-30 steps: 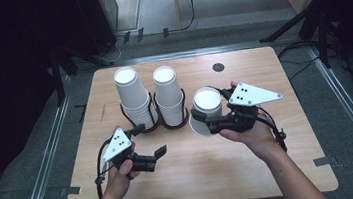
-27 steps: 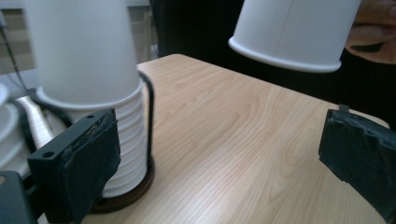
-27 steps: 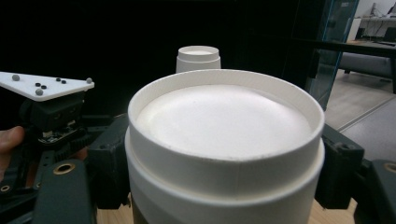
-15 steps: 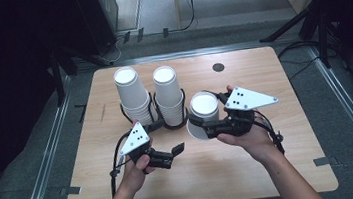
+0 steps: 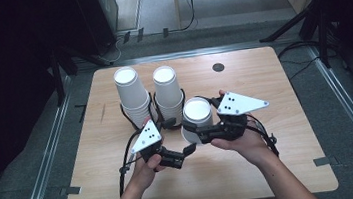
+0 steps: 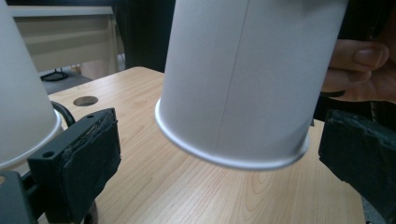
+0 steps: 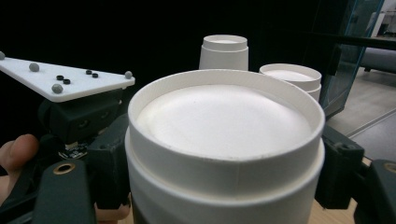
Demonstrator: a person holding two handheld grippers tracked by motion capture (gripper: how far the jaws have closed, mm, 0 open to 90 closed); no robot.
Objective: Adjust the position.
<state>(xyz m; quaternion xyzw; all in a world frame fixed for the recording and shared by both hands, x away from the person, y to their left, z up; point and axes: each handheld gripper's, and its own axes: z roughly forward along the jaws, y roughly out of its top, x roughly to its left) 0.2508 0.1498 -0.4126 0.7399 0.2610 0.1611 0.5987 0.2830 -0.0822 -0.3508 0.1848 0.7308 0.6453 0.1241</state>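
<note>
The right tool [image 5: 203, 134] is clenched on an upside-down white paper cup [image 5: 197, 117], its jaws pressing the wall on either side just below the upturned base, and holds it lifted clear of the wooden counter [image 5: 287, 117], a little toward 5 o'clock from the two stacks of inverted paper cups [image 5: 156, 94]. The left tool [image 5: 183, 154] sits at the cup's 7 o'clock, released, its jaws spread either side of the cup's rolled rim [image 6: 224, 158] without touching it.

The cup looks very light, thin-walled and easy to crush or dent, with a smooth, mildly slippery surface. I judge the stiffest places to grip are the rolled rim and the band around the recessed base; mid-wall would buckle under a hard squeeze.

No brand, label or writing is readable on the cups; a plain side seam [image 6: 236, 70] runs down the wall.
</note>
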